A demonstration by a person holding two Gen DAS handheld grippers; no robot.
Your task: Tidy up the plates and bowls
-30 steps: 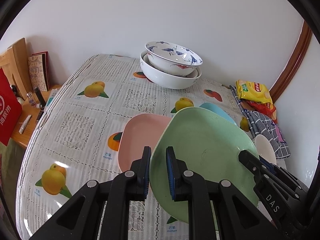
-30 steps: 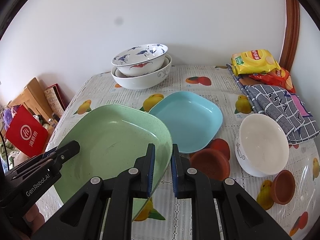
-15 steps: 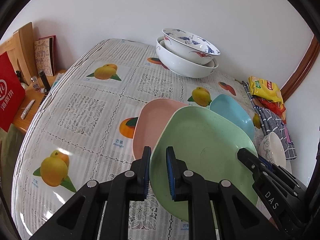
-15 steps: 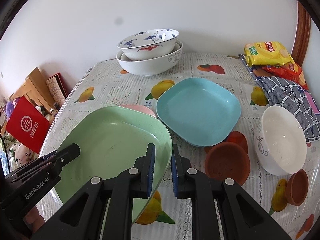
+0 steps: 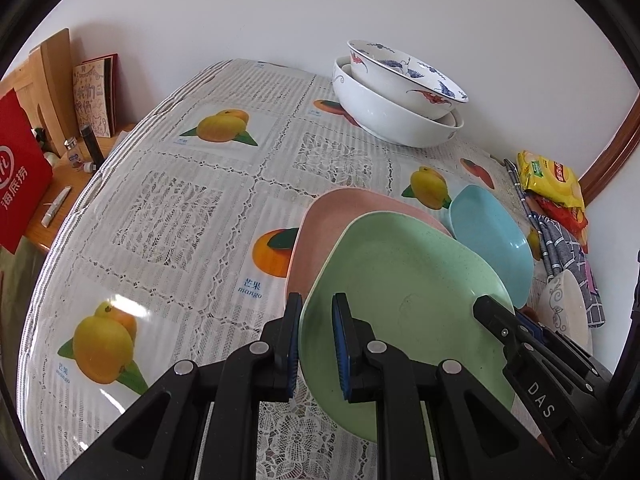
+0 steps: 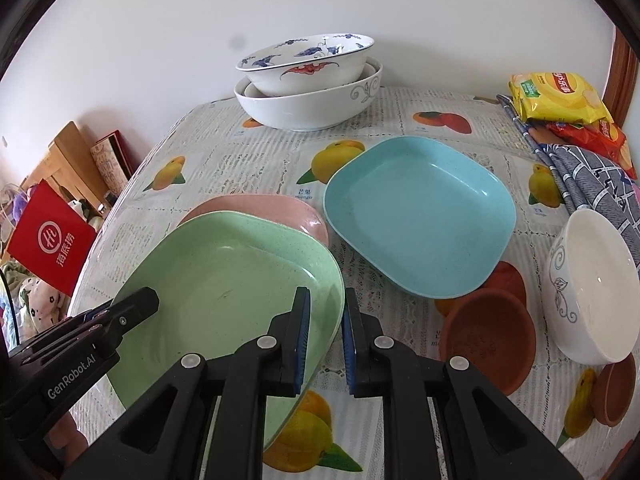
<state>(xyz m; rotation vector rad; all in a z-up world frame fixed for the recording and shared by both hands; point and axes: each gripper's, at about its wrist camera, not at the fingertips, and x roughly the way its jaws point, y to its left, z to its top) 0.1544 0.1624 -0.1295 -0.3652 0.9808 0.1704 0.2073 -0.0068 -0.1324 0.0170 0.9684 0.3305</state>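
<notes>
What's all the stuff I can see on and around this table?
green plate: 1, pale green, held at opposite rims above the pink plate
pink plate: 1, pink, on the table, partly under the green one
blue plate: 1, light blue, mid table
patterned bowl: 1, white with blue and red, nested in the large bowl
large bowl: 1, white, far edge of the table
small bowl: 1, white, tilted, right side
brown dishes: 2, terracotta, near right
snack bags: 2, yellow and red, far right
cloth: 1, grey check, right
left gripper: black, fingers blue-padded
right gripper: same
</notes>
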